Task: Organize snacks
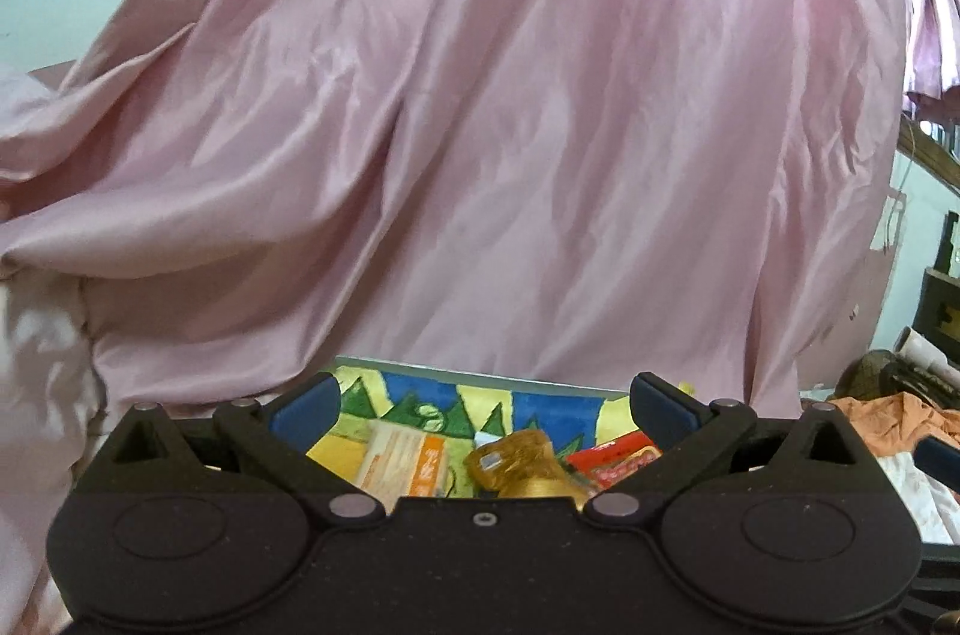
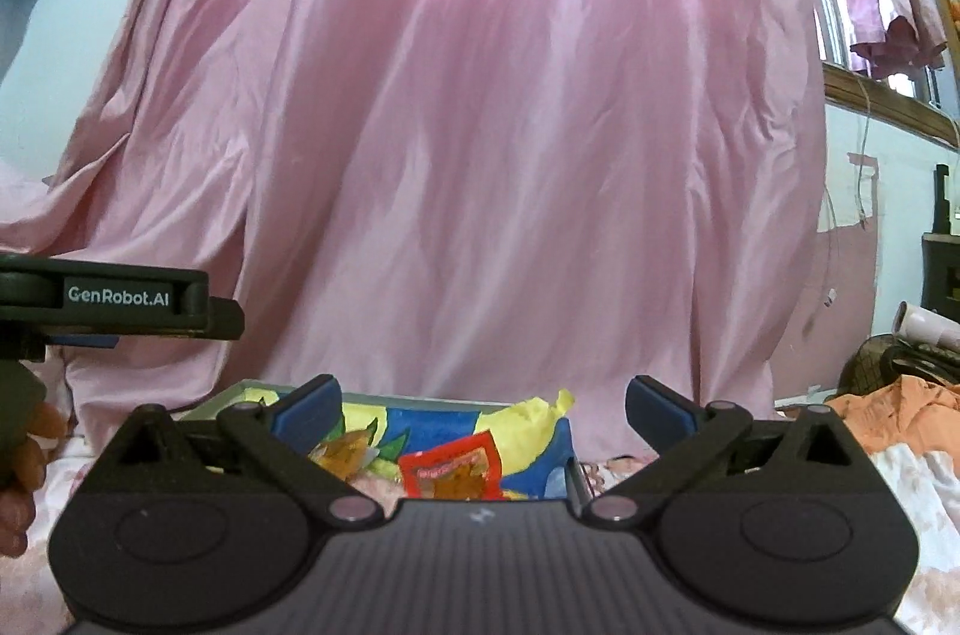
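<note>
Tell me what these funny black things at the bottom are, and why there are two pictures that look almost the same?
A person holds a grabbing tool in each hand, and each tool carries a camera looking out along its two fingers. One picture comes from the left gripper, the other from the right gripper. The blue pads are fingertips. Both tools stand wide open and hold nothing. Below them is a colourful tray with snacks in it: a red packet, an orange-and-white packet and a golden wrapped snack. Behind hangs a big pink curtain. At the right picture's left edge you see the other tool from the side.
</note>
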Demonstrator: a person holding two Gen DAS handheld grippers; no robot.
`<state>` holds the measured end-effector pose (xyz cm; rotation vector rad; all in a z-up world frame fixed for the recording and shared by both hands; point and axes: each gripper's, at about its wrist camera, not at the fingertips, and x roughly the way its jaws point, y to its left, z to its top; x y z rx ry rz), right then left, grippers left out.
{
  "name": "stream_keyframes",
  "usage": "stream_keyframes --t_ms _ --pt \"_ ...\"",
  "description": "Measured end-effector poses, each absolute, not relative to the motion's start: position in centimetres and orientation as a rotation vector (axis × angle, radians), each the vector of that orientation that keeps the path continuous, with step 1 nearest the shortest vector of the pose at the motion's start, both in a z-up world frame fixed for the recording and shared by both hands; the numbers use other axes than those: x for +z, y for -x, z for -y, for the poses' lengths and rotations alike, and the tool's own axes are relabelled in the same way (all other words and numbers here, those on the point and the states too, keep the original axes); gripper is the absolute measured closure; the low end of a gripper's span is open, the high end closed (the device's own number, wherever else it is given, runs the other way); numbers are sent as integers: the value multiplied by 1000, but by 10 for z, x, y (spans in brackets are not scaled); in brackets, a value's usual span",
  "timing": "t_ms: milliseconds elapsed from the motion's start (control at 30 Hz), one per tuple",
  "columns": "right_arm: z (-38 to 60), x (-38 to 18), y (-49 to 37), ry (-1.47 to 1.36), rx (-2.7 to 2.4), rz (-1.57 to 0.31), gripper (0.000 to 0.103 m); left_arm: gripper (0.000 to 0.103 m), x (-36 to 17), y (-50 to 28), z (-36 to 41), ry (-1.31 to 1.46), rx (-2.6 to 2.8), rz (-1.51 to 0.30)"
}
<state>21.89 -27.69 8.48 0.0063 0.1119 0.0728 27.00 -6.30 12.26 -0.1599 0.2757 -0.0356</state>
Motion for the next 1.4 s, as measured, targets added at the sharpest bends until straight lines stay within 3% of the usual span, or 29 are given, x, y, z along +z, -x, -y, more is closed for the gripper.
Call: stream_keyframes --t_ms 1400 --pt "279 70 -107 -83 69 -108 0 1 100 -122 27 145 117 -291"
